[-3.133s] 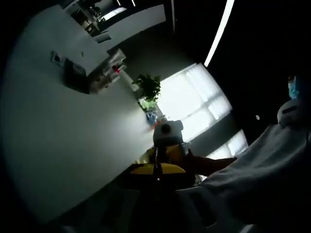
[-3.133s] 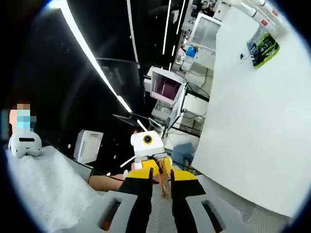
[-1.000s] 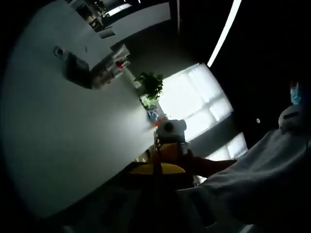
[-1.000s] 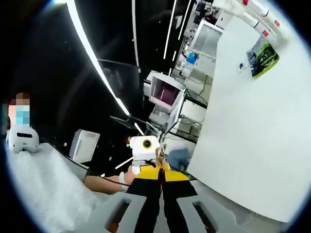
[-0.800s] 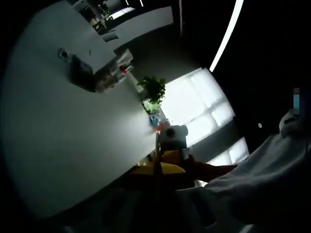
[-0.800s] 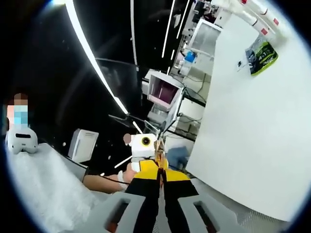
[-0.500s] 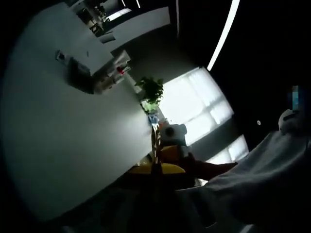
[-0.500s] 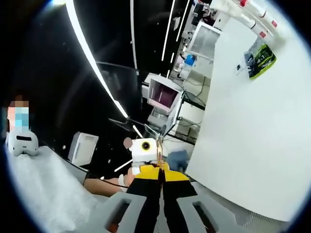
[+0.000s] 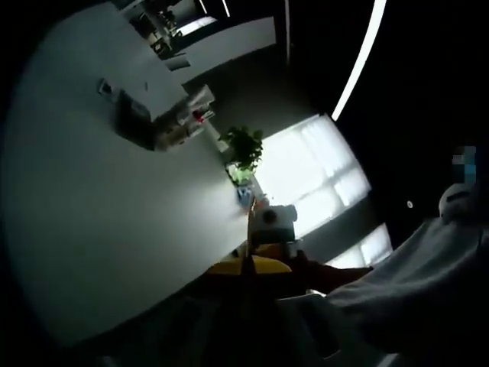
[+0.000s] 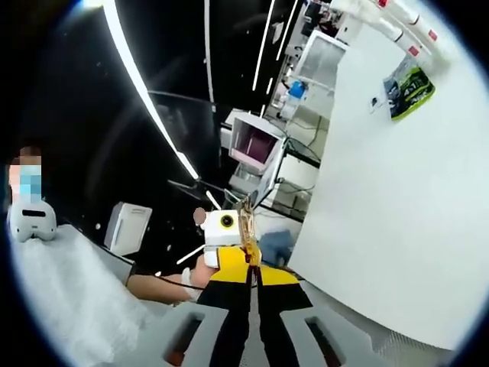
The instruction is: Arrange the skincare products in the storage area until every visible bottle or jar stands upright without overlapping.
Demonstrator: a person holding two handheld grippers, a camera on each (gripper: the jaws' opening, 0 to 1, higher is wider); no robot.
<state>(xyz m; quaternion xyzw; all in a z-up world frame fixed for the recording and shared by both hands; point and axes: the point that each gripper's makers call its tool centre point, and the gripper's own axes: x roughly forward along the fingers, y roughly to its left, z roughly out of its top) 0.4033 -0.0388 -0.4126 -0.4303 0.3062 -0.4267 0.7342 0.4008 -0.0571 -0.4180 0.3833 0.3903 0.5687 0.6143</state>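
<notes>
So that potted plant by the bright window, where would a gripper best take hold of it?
Probably by the pot, from the side: the potted plant has loose leaves on top that would give way; the pot beneath is firmer. It is too small here to tell the pot's shape.

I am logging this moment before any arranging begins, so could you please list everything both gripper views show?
Wall: one, white, right of the right gripper view.
Poster: one, green, on that wall.
Monitor: one, pinkish screen, centre.
Light strips: several, white, on the dark ceiling.
Plant: one, green, beside the window.
Person's garment: white, lower left.
Left gripper: yellow and black, jaws together.
Right gripper: yellow and black, jaws together.
</notes>
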